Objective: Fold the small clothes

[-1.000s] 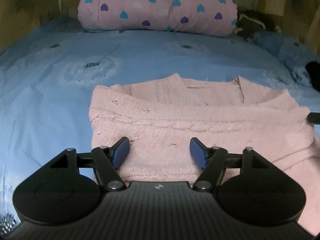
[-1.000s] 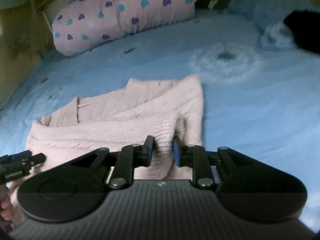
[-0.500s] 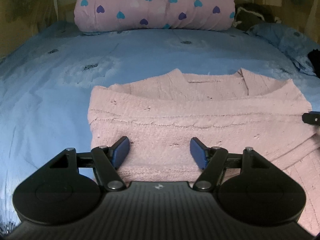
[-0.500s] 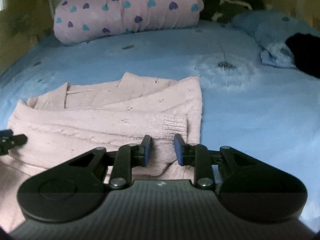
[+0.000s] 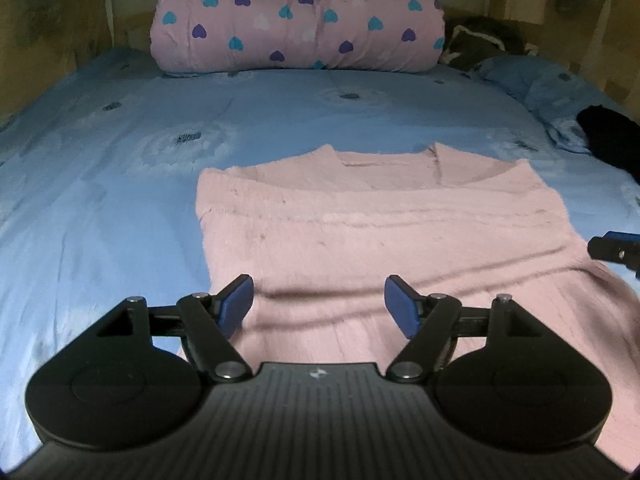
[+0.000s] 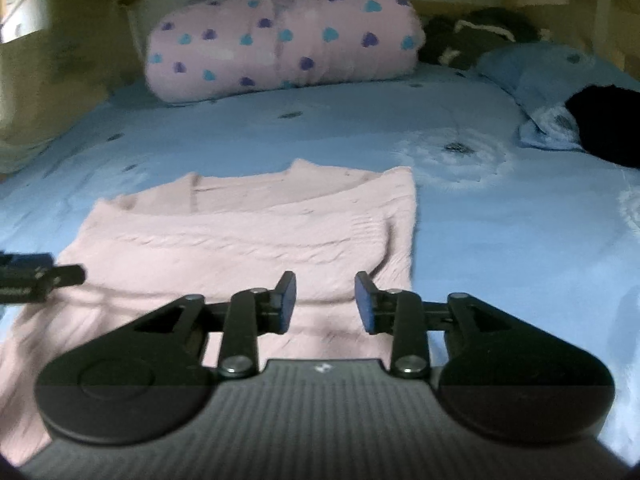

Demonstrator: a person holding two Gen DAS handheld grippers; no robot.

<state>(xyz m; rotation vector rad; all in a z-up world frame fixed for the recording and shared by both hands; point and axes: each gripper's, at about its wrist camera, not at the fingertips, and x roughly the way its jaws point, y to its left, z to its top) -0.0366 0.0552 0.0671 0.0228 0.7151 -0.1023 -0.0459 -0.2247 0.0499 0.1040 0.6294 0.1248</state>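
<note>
Far left: blue bedsheet (image 5: 100,208), bare, dandelion print; it is used as the folding surface.

Left gripper (image 5: 319,304): blue pads set wide apart, nothing between them. It is held over the near left part of the pink knit sweater (image 5: 380,232), just inside the left edge. Contact with the fabric cannot be told from the wrist view. The wide opening is judged to be readiness for a pinch on the near hem.

Centre: the sweater is laid flat on the sheet, neckline toward the head of the bed. Both sleeves appear to be folded in across the body, with one cuff lying near the right edge in the right wrist view. The near hem is hidden under the gripper bodies. The fold is judged partly done; a lengthwise fold, hem to neckline, is judged to remain.

Right gripper (image 6: 326,304): pads parted by a moderate gap, narrower than on the left, with no cloth seen gripped. It is held over the near right part of the sweater (image 6: 248,240), close to the right edge. Placement mirrors the left tool, presumably so both hem corners can be lifted together and kept level.

Behind: heart-print rolled quilt (image 5: 298,20) at the headboard, well apart from the sweater.

Far right: blue pillow (image 6: 540,76) and a dark garment (image 6: 604,124), well apart from the work area.

Risk noted: loose knit may sag or unfold if only one layer is pinched.
</note>
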